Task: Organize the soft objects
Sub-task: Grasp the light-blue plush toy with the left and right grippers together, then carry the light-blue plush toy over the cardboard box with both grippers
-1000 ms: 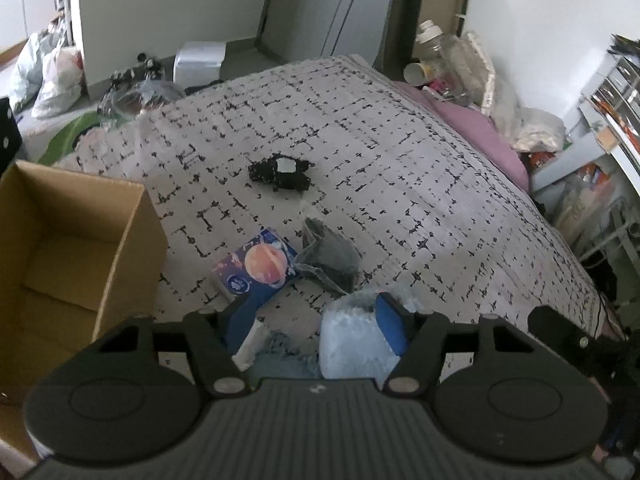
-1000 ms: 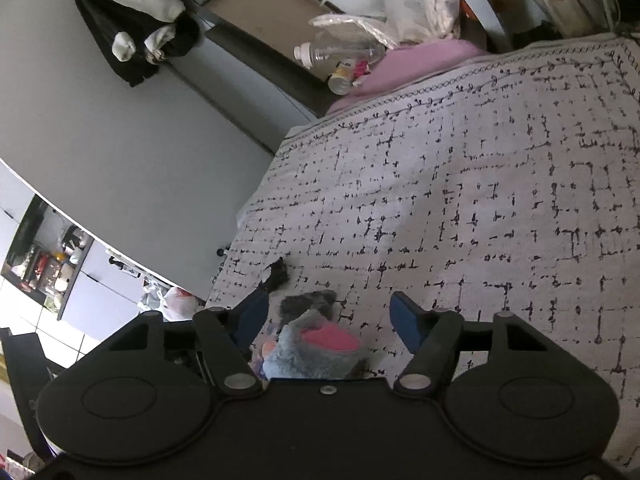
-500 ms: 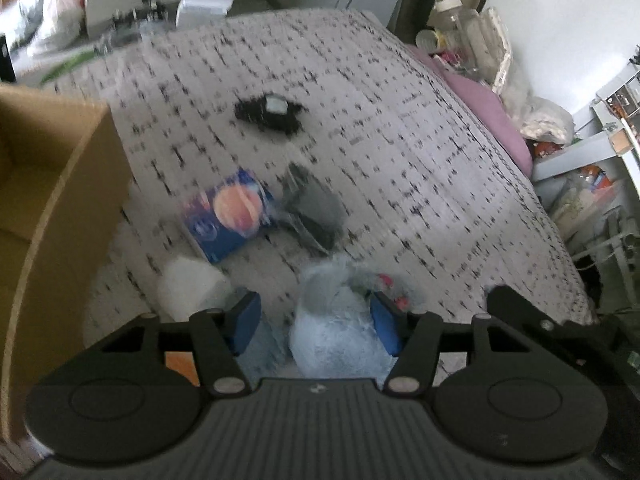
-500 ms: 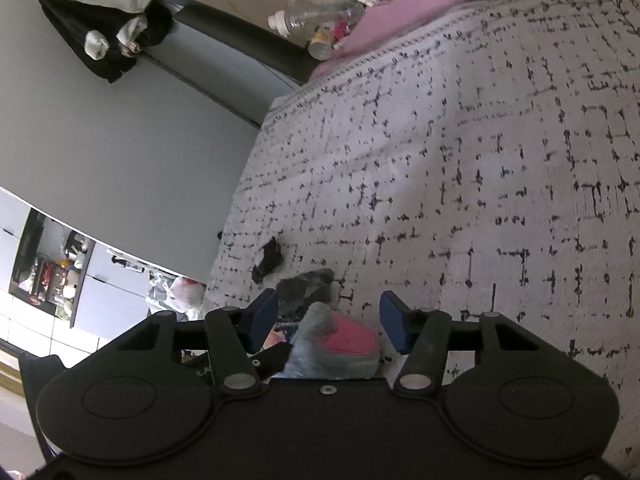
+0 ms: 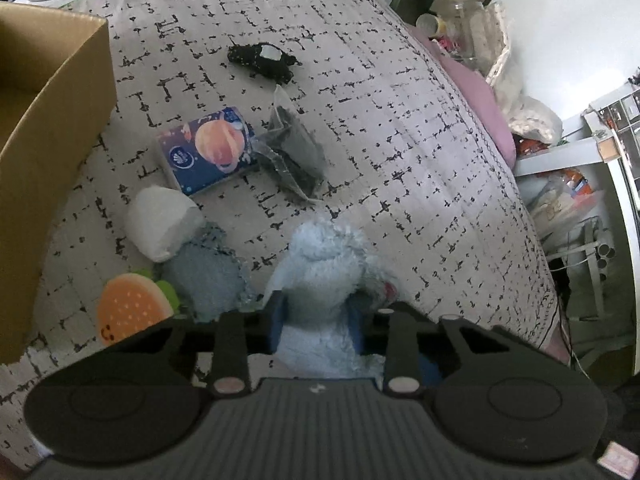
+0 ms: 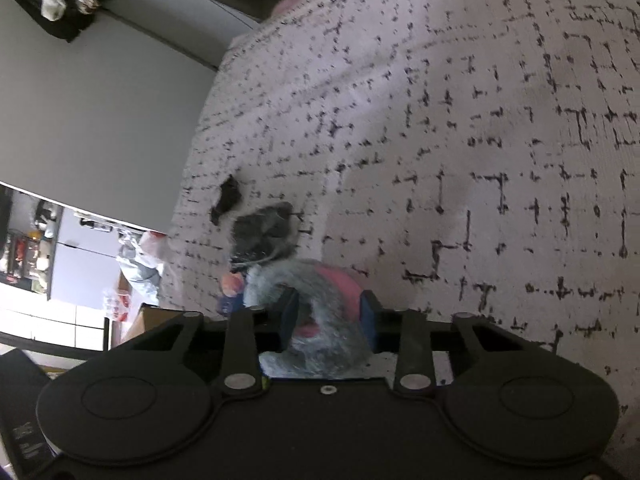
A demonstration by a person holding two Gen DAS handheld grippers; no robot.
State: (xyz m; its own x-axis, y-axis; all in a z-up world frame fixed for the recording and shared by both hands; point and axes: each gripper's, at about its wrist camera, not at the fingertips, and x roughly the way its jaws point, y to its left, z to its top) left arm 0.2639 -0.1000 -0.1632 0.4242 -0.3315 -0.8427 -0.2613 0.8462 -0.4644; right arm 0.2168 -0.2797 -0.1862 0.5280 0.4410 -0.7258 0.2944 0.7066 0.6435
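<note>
My left gripper [image 5: 316, 320] is shut on a pale blue plush toy [image 5: 324, 280] and holds it over the patterned bedspread [image 5: 400, 120]. My right gripper [image 6: 328, 316] is shut on the same toy's grey ear with a pink inner side [image 6: 320, 292]. On the bed lie an orange round plush [image 5: 128, 308], a blue-grey fabric piece [image 5: 204, 268], a white soft object [image 5: 160, 224], a blue tissue pack [image 5: 208, 148], a clear bag of dark fabric [image 5: 292, 156] and a black item [image 5: 260, 56]. An open cardboard box [image 5: 52, 120] stands at the left.
A pink pillow [image 5: 476, 96] and bottles [image 5: 460, 12] lie at the bed's far right edge. Shelves and clutter [image 5: 580, 184] stand to the right. In the right wrist view a grey wall [image 6: 100, 100] borders the bed's left side.
Both grippers have closed on the plush toy. The left gripper has moved forward and higher, so the orange plush and white object now show.
</note>
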